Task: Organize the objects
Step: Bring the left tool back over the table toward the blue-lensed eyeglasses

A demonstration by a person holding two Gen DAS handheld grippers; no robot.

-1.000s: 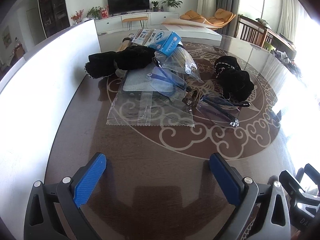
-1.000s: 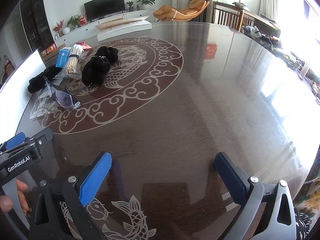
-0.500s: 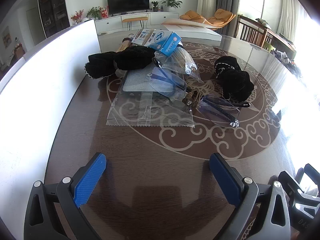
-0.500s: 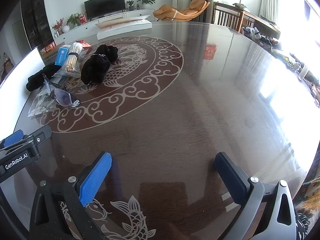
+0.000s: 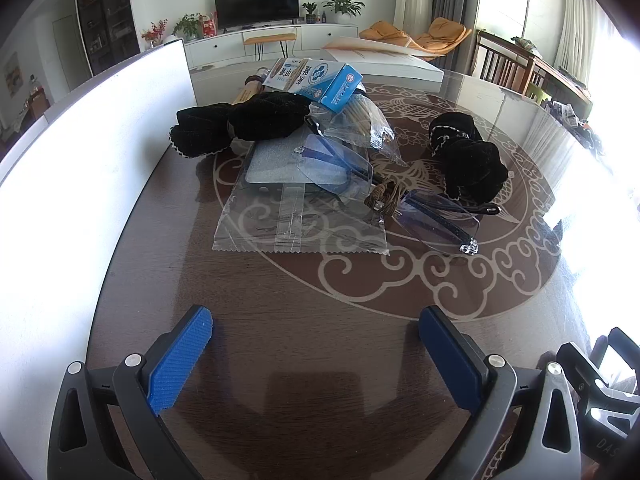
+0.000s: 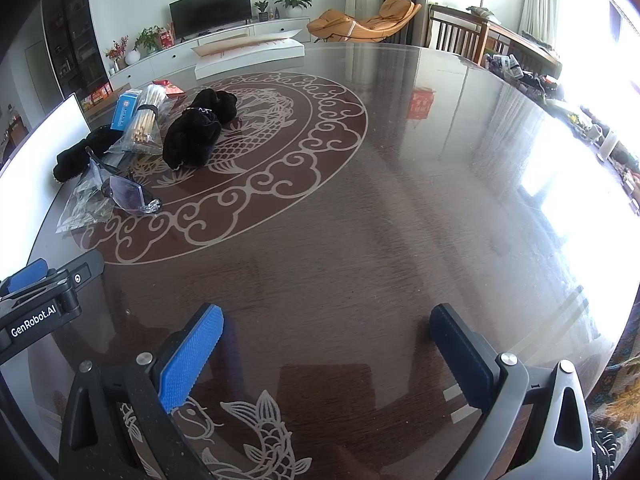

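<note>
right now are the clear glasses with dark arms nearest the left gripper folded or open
Folded: the clear glasses with dark arms lie flat on the table, one arm crossing along the lenses.

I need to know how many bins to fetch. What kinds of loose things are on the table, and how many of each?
Black velvet pouches: 2
Pairs of glasses: 2
Blue and white box: 1
Bagged bundle of sticks: 1
Flat clear plastic bag: 1
Total: 7 that I can tell apart; the pile may hide more.
</note>
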